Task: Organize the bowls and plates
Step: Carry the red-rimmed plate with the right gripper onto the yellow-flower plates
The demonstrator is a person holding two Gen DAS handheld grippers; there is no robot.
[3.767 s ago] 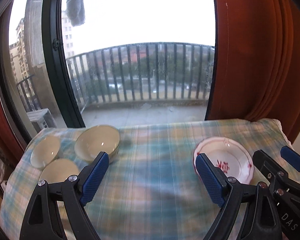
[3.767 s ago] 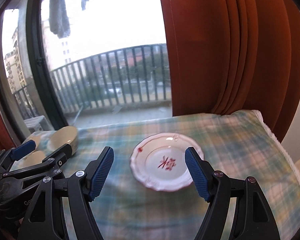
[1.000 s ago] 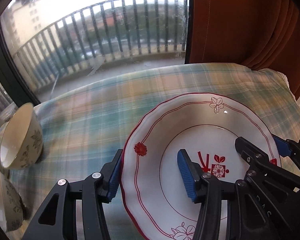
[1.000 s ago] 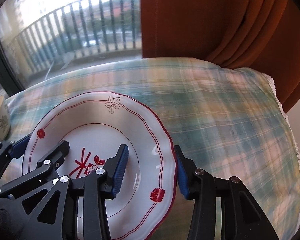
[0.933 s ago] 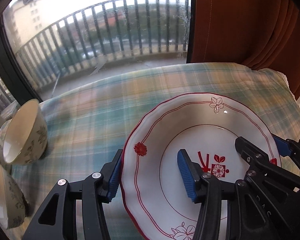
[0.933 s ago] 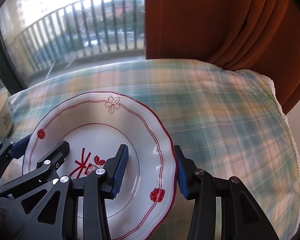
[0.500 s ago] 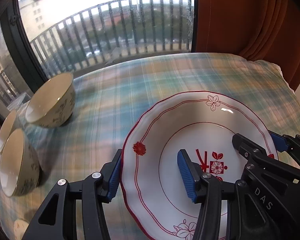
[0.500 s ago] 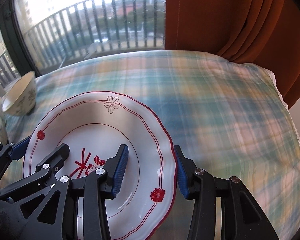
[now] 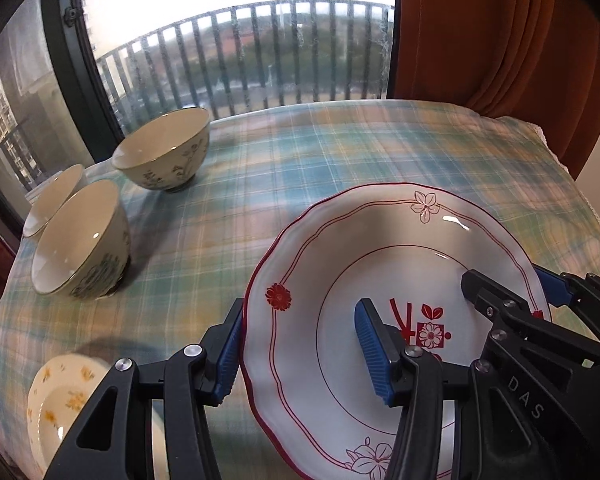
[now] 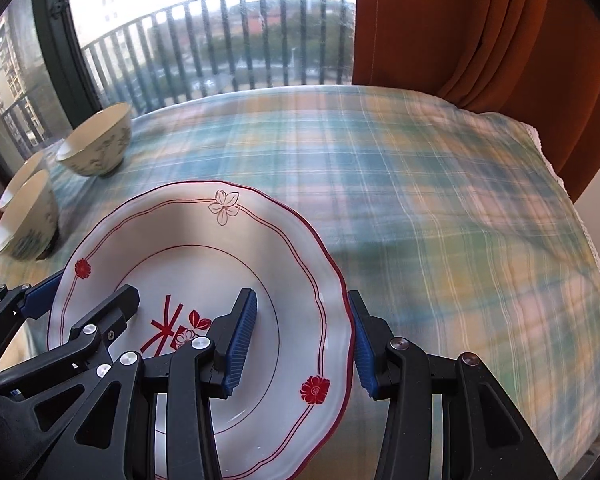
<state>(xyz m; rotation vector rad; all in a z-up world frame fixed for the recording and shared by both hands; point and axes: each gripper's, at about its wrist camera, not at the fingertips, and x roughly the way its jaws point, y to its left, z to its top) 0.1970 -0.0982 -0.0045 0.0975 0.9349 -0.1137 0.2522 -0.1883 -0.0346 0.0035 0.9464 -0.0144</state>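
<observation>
2 grips on 1 dish: left gripper (image 9: 300,340) clamped over the left rim of the red-patterned plate (image 9: 380,248), with 1 blue pad at the outer edge and 1 pad inside the well; right gripper (image 10: 300,340) clamped in the same manner on the opposite rim. Probably held from both sides because of the wide, smooth, scalloped rim, easy to tilt or slip in only 1 grip. Kept nearly level and, judging by the soft shadow on the cloth beside it, carried a little above the surface, not resting on it. Located now over the near middle of the table, well apart from the 3 bowls (image 9: 164,152) grouped at the far left. Seemingly meant for the small yellow-flowered plate (image 9: 64,396) at the near left corner, for stacking plate with plate; only a guess from the layout. Underneath, a soft plaid tablecloth (image 9: 340,152) in blue, green and yellow, slightly wrinkled, with a lace border at the right side. Behind the table, a big window with a dark frame (image 9: 84,80), a balcony railing (image 9: 260,60) and buildings and trees outside in bright daylight. At the right, a heavy rust-orange curtain (image 9: 500,40) hanging down to the table edge.
</observation>
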